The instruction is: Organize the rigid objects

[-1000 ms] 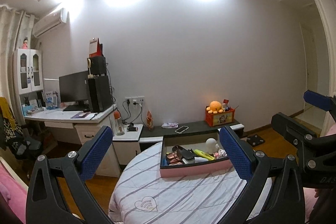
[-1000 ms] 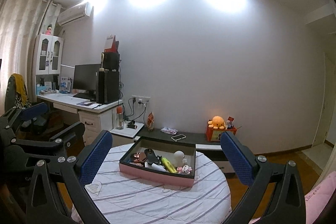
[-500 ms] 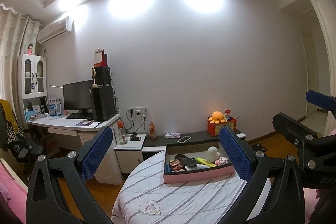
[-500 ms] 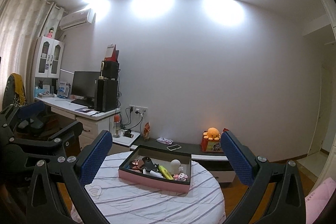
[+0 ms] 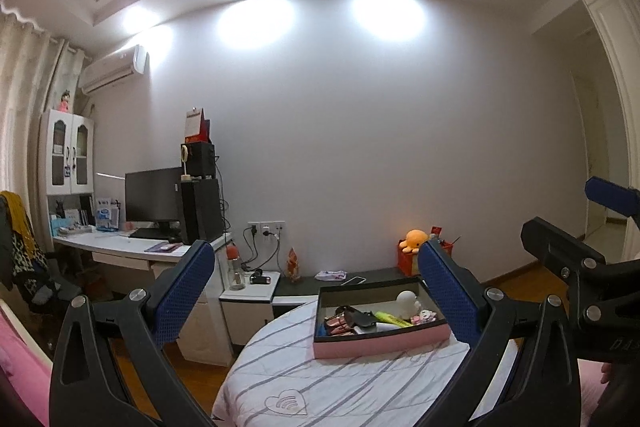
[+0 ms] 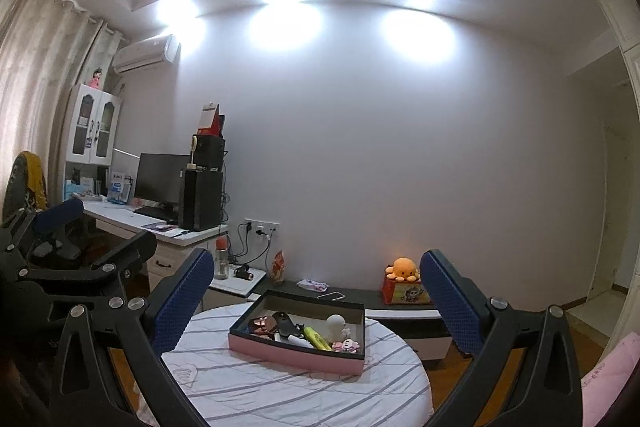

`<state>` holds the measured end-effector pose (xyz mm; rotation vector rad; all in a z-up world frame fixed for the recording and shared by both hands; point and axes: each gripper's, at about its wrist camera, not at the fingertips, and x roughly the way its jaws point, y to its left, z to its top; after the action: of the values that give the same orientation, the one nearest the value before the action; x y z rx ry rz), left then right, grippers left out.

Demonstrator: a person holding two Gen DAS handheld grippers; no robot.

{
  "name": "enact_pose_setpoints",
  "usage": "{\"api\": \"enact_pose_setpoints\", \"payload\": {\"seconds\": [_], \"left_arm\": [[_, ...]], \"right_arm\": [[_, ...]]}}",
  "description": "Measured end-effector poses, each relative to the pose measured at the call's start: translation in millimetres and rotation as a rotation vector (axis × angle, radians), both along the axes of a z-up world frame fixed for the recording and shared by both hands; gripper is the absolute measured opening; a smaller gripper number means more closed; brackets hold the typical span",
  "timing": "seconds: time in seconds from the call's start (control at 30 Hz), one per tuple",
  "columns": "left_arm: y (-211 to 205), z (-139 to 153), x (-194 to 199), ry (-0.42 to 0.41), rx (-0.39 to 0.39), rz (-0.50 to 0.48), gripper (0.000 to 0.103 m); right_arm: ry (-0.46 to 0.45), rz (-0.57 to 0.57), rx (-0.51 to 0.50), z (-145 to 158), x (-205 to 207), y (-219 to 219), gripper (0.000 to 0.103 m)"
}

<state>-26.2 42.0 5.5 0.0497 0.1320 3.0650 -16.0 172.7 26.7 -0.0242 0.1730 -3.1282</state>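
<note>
Both hand-held grippers are raised above a round table [image 6: 224, 383] covered in a white cloth with grey stripes, and both point toward the far wall.

Left gripper [image 5: 316, 281]: jaws spread wide, nothing between the blue pads. In its own view, the pink box [image 5: 380, 342] lies ahead and below, in the right half of the gap between the fingers, with the box's right end hidden behind the right finger. No contact with the box.

Right gripper [image 6: 316, 291]: jaws likewise spread wide and empty. In its view the pink box [image 6: 296, 350] sits almost centred between the fingers, ahead and lower, well apart from both pads. The left gripper shows at the left edge of this view, beside the table.

The pink box rests on the tablecloth with its dark interior open to view. Inside, grouped toward one end: a white figurine [image 6: 336, 325], a yellow highlighter [image 6: 316, 338], a black object [image 6: 285, 323], a cluster of pinkish-brown items [image 6: 262, 325] and a small pink-and-white trinket [image 6: 347, 345]. Finer detail of these items cannot be made out.

Behind the table stands a low dark cabinet [image 6: 360, 294] carrying an orange plush octopus [image 6: 402, 269] and a phone [image 6: 331, 295]
</note>
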Motion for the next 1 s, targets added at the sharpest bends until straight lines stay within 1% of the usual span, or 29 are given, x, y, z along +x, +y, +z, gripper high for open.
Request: {"api": "enact_pose_setpoints", "payload": {"seconds": [0.3, 0.63, 1.0], "left_arm": [[-1, -6, -3, -0.018, -0.011, 0.010, 0.103], [-3, -10, -8, -0.049, -0.009, 0.008, 0.103], [-2, -12, -8, -0.057, -0.016, 0.011, 0.103]], "right_arm": [[-0.027, 0.008, -0.002, -7, -1, 0, 0.103], [-0.048, 0.004, 0.006, -7, -4, 0, 0.103], [-0.064, 0.001, 0.009, -8, -8, 0, 0.103]]}}
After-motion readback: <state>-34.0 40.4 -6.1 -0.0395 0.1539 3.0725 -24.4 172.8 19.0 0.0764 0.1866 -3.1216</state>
